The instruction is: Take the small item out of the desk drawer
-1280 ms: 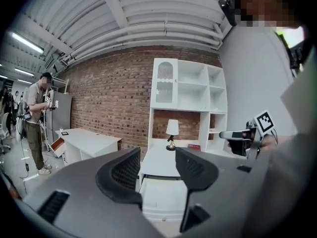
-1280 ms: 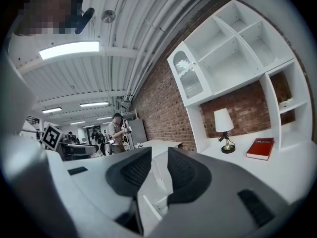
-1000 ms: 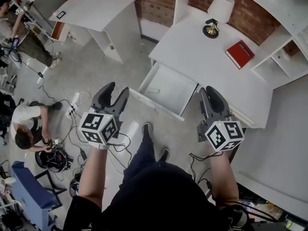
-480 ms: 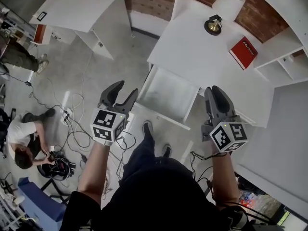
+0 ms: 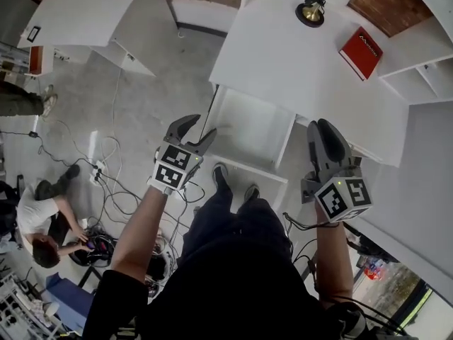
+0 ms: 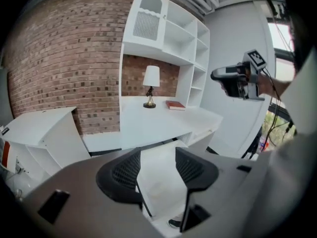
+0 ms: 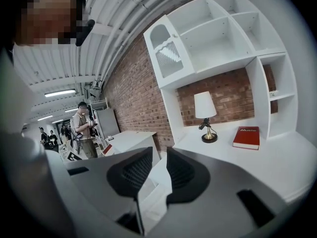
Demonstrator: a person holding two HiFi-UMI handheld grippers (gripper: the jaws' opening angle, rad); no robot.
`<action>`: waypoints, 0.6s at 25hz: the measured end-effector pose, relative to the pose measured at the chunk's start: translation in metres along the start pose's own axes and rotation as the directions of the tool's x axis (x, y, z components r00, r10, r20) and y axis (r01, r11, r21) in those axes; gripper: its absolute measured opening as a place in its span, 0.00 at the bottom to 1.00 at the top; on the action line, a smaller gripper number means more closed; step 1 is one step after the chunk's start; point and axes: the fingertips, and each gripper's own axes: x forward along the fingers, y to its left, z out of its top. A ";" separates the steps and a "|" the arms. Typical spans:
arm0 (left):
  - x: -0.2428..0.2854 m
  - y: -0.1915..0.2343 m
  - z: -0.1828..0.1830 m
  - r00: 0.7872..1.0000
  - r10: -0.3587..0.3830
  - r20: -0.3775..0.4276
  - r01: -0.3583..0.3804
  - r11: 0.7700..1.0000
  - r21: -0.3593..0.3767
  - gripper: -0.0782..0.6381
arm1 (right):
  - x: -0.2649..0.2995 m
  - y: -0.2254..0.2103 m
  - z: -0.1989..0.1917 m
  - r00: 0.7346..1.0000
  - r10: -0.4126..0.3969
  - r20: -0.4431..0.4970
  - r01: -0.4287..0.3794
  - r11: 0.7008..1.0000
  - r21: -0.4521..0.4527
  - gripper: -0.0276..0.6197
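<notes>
Head view: surface [image 5: 297, 69] upper right, drawer [image 5: 248, 129] open at centre, item inside not discernible; cables [image 5: 113, 168] on floor [image 5: 148, 98], left.
Left gripper view: left claw [image 6: 157, 167] spread, empty.
Right gripper view: right claw [image 7: 158, 167] parted, just been closing, empty.

Bright even indoor light, soft shadows, both gripper views fisheye-warped with dark corners, head view sharp
</notes>
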 end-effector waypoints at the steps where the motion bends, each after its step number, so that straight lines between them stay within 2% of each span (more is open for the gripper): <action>1: 0.010 0.000 -0.007 1.000 -0.010 -0.025 0.010 1.000 0.021 0.41 | 0.002 -0.005 -0.004 1.000 -0.006 -0.011 0.006 1.000 0.007 0.18; 7: 0.061 0.001 -0.039 0.989 -0.031 -0.141 0.048 0.992 0.116 0.41 | 0.018 -0.032 -0.029 0.999 -0.003 -0.046 0.006 0.998 0.062 0.17; 10: 0.087 -0.001 -0.058 0.972 -0.039 -0.233 0.080 0.982 0.171 0.41 | 0.024 -0.052 -0.039 0.998 -0.002 -0.060 0.007 0.997 0.081 0.17; 13: 0.113 -0.006 -0.080 0.942 -0.048 -0.333 0.139 0.957 0.255 0.41 | 0.032 -0.072 -0.046 0.997 -0.009 -0.071 0.016 0.994 0.104 0.16; 15: 0.128 -0.010 -0.096 0.918 -0.046 -0.395 0.188 0.926 0.329 0.41 | 0.036 -0.082 -0.053 0.997 -0.011 -0.080 0.020 0.993 0.115 0.16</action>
